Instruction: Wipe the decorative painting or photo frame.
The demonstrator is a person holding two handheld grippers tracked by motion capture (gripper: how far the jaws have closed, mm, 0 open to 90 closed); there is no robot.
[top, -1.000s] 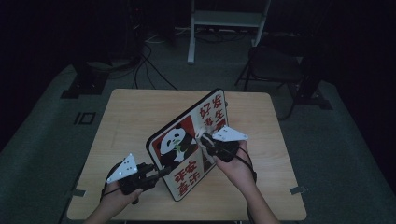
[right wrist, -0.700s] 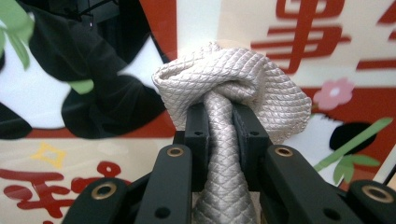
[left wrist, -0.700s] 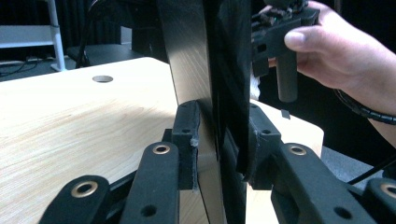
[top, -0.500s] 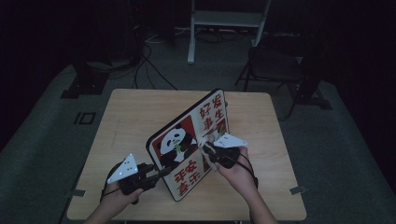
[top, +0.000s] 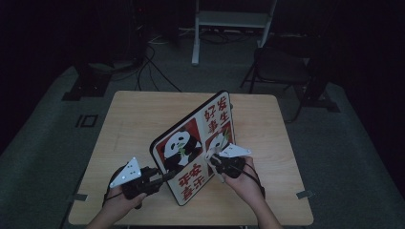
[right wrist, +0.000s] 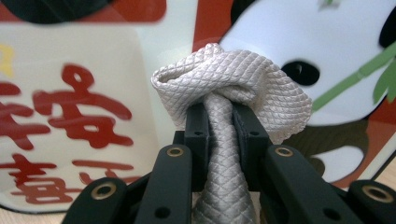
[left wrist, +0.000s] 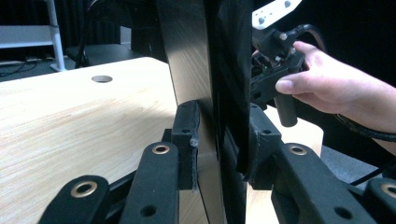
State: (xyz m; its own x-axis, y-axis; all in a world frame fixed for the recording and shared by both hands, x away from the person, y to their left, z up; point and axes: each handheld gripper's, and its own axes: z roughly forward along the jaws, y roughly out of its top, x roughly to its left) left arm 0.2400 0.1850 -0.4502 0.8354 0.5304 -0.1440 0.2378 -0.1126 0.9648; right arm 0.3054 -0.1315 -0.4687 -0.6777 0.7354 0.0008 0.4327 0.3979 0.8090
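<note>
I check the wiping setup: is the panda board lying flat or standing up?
Standing up, tilted: the panda board rests on its lower edge on the table, clamped by the left gripper.

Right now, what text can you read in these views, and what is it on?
"好事发生": red, on the upper panel of the panda board; small in the high view, so a likely reading.
"平安喜乐": red, on its lower panel; "安" is plain in the right gripper view, the rest partly cut off.
The cloth bears no text.

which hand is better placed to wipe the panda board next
Right. Its fingers pinch the bunched cloth just in front of the panda board. The left gripper is busy clamping the board's edge upright.
</note>
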